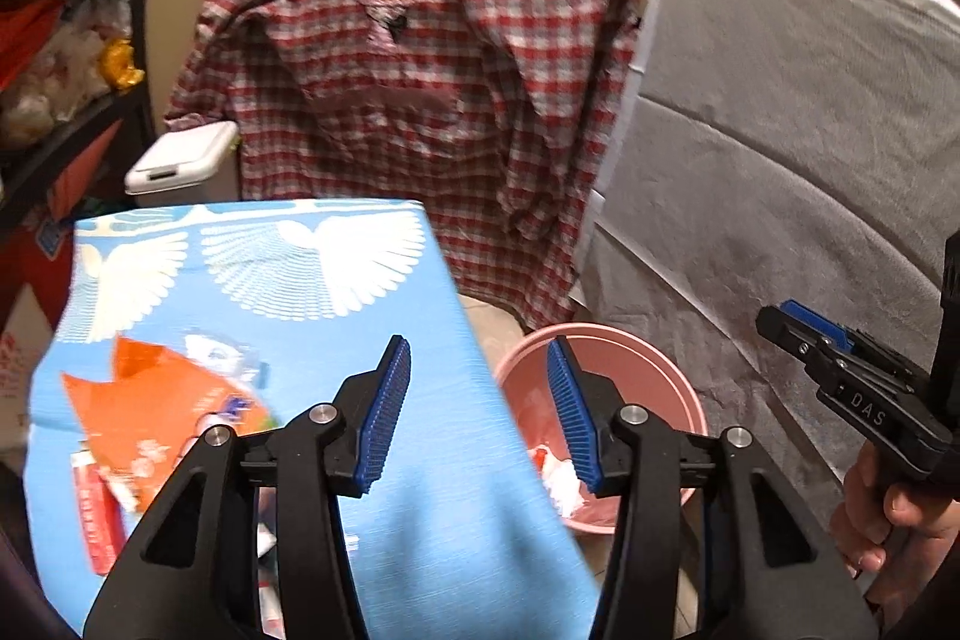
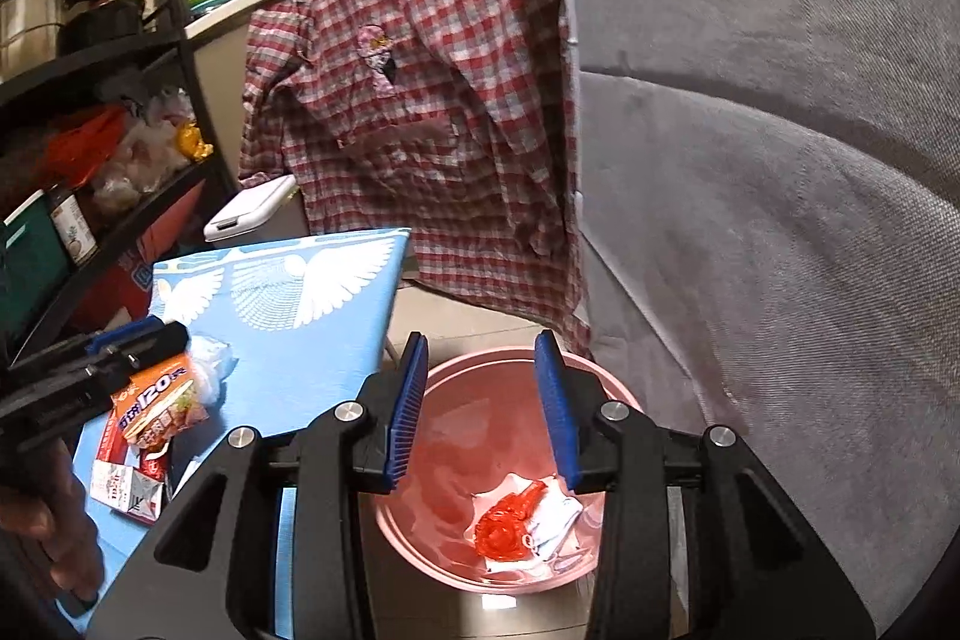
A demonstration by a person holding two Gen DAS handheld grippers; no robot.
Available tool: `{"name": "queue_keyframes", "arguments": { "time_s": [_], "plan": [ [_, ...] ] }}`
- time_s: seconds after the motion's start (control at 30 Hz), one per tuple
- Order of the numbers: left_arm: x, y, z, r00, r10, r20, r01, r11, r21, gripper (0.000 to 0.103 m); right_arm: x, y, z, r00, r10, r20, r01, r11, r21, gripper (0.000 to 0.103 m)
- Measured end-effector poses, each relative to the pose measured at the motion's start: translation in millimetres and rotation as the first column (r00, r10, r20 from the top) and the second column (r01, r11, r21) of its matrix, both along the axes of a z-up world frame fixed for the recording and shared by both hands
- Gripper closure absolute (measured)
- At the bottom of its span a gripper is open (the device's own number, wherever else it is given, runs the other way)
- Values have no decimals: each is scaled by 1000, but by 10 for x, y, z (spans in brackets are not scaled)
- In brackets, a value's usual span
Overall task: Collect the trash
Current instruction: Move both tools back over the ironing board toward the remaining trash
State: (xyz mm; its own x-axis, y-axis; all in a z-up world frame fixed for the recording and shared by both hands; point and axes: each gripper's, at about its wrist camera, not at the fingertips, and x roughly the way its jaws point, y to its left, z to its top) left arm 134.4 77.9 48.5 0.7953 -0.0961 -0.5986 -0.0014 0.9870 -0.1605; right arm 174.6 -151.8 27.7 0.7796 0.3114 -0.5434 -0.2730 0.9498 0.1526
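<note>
A pink bin (image 2: 456, 436) stands on the floor beside a blue table (image 2: 312, 340); it holds a crumpled red wrapper (image 2: 507, 523) and white paper (image 2: 555, 517). My right gripper (image 2: 483, 412) is open and empty, directly above the bin. On the table lie an orange snack bag (image 1: 162, 418), a clear wrapper (image 1: 222, 355) and a red-and-white packet (image 1: 96, 514). My left gripper (image 1: 480, 412) is open and empty over the table's right edge, with the bin (image 1: 630, 370) just beyond. It shows in the right wrist view (image 2: 144, 340), above the orange bag (image 2: 162, 403).
A red plaid shirt (image 1: 420, 58) hangs behind the table. A grey mattress (image 1: 780, 148) leans at the right. A white lidded bin (image 1: 180, 157) and a dark shelf rack with bags (image 2: 90, 130) stand at the left. A small red-and-white carton (image 2: 129, 496) lies near the table's front edge.
</note>
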Motion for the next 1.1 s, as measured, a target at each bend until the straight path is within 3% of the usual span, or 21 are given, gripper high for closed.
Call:
{"name": "queue_keyframes", "arguments": {
  "time_s": [0.23,0.4,0.57,0.87,1.1],
  "plan": [
    [-286,596,119,995,93,21,-93,996,-9,61,-164,268,55,998,63,18,-63,998,1,68],
    [-471,985,162,988,151,32,-151,989,-7,63,-258,500,120,994,110,27,-111,994,22,84],
    [-681,1370,155,978,208,35,-208,978,-11,63,-325,758,137,986,162,23,-163,985,51,92],
    [-954,1933,21,957,291,-13,-291,957,-3,64,-355,1318,22,960,275,-45,-267,954,134,94],
    [-1047,2186,-96,945,323,-57,-323,946,-7,64,-359,1789,-114,931,353,-90,-339,930,142,93]
  ]
}}
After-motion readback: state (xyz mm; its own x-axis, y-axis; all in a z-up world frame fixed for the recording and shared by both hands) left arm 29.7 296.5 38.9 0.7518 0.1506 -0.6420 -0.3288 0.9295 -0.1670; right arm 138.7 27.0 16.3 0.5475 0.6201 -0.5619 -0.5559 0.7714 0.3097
